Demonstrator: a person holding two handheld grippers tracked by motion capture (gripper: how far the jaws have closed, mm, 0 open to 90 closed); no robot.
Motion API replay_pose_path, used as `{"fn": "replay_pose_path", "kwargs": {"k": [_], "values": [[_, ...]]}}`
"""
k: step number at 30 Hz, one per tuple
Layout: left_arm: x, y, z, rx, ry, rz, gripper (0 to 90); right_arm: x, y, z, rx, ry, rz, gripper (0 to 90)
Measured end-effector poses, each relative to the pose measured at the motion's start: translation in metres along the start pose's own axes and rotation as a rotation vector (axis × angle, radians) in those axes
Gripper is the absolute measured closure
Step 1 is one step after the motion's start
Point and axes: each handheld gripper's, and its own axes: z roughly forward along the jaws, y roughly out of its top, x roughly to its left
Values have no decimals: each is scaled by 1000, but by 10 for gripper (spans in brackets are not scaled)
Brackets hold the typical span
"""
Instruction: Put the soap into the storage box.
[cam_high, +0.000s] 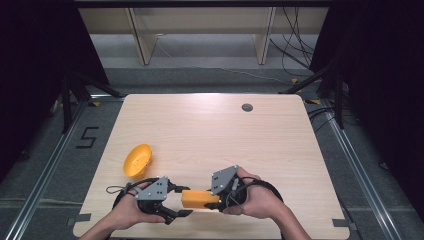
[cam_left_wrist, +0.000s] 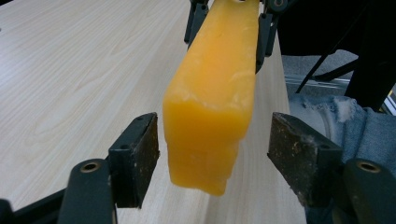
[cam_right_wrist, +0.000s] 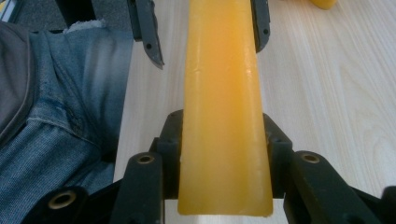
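My right gripper (cam_high: 216, 199) jaws are clamped on one end of the orange block (cam_high: 199, 198), pads pressed on both sides. I hold the block level just above the tabletop (cam_high: 210, 130), near its front edge. My left gripper (cam_high: 181, 201) jaws are apart, straddling the block's free end: a gap shows on each side in the left gripper view, pads not touching. An orange bowl (cam_high: 137, 160) lies tilted on the tabletop beyond my left hand (cam_high: 127, 210), apart from the block.
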Motion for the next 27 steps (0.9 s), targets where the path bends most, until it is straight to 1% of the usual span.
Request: {"fn": "replay_pose_path", "kwargs": {"k": [1,2,4,5,6,7,8,9,11,13,14,15,16,17,18,19,20,21,22,23,24,25,26,27], "values": [[0,0,0,-3,-1,3,343,3,1,-2,12,9,39,616],[0,1,1,-5,-3,7,356,4,1,-1,12,10,41,616],[0,1,1,0,-15,27,390,2,2,0,3,13,26,616],[0,1,2,-7,-23,31,401,2,3,0,5,8,24,616],[0,1,2,-7,-23,31,419,1,4,0,0,23,1,616],[-1,2,3,4,-24,47,431,1,4,1,-2,26,-2,616],[-1,2,3,4,-24,47,445,1,4,1,-2,26,-2,616],[0,2,2,9,-26,51,464,2,5,0,10,22,16,616],[3,2,1,5,-30,56,492,1,5,1,9,15,8,616],[3,2,1,2,-31,52,516,0,5,2,7,14,9,616],[5,2,1,-5,-32,55,529,0,6,1,-1,38,20,615],[5,2,2,-7,-44,47,541,0,6,2,-2,32,18,615],[5,2,2,-7,-44,47,551,0,6,2,-2,32,18,615],[7,1,3,-5,-52,50,558,-1,7,2,-12,47,22,615],[7,1,3,-5,-52,50,562,-1,7,2,-12,47,22,615],[7,0,5,-8,-68,42,568,-2,8,3,-6,52,6,615],[8,-1,4,6,-64,58,571,-2,8,3,-1,44,1,615],[8,-1,4,6,-64,58,576,-2,8,3,-1,44,1,615],[7,-2,5,-1,-73,46,576,-2,9,3,-1,53,0,615],[7,-3,5,1,-78,55,584,-3,10,3,-1,47,-18,614],[7,-3,5,1,-78,55,587,-2,10,2,-4,58,-18,615],[7,-3,5,-4,-80,52,587,-2,10,2,-4,58,-18,615],[8,-3,4,-5,-79,67,591,-3,11,3,-22,63,-51,615],[8,-3,4,-5,-79,67,594,-3,11,3,-22,63,-51,615]]}}
